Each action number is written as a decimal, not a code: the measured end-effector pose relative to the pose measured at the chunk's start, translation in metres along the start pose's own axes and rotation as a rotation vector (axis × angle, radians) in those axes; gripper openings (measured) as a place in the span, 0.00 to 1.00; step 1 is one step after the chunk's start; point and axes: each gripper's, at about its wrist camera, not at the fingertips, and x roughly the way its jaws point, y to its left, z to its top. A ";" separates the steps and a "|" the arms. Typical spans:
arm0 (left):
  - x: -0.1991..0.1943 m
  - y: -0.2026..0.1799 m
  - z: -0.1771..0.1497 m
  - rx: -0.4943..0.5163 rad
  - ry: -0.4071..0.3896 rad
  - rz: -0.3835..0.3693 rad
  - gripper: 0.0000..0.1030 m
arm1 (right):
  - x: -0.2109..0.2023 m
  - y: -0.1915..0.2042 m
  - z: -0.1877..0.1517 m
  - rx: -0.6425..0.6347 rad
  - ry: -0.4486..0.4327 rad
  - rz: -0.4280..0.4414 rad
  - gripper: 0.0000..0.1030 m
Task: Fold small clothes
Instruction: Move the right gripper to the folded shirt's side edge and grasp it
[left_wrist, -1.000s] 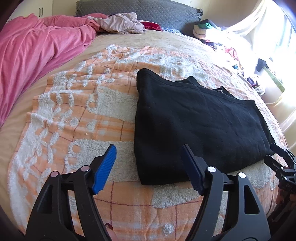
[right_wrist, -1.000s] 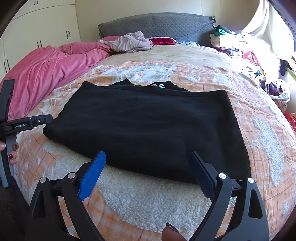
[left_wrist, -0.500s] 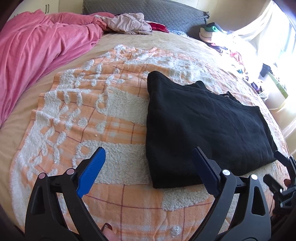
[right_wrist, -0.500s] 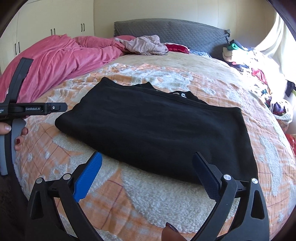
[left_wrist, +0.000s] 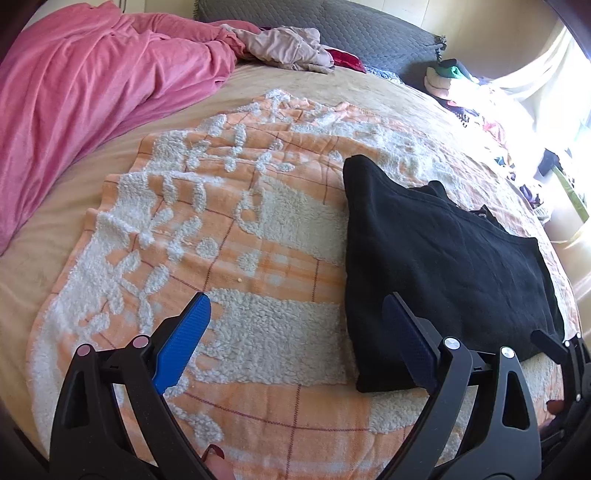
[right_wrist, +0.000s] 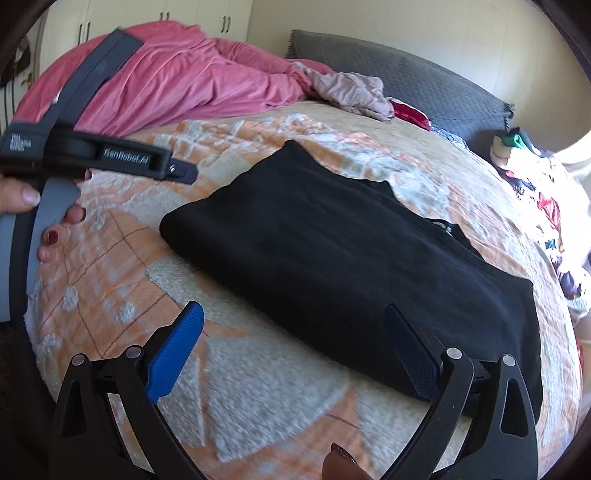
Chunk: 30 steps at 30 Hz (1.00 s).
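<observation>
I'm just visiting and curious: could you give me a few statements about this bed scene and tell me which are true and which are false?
1. The black garment lies folded on the orange blanket. True.
2. The left gripper is clamped on the garment. False: it is open, holding nothing.
3. The right gripper is open. True.
4. The pink cover lies over the garment. False: it is bunched apart from it.
</observation>
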 end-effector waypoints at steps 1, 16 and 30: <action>0.000 0.001 0.000 -0.002 -0.001 0.003 0.85 | 0.004 0.005 0.002 -0.018 0.002 -0.006 0.94; 0.006 0.012 0.009 0.011 -0.005 0.089 0.85 | 0.057 0.039 0.026 -0.175 0.025 -0.114 0.94; 0.027 0.005 0.019 0.022 0.027 0.095 0.85 | 0.079 0.042 0.043 -0.219 -0.009 -0.171 0.93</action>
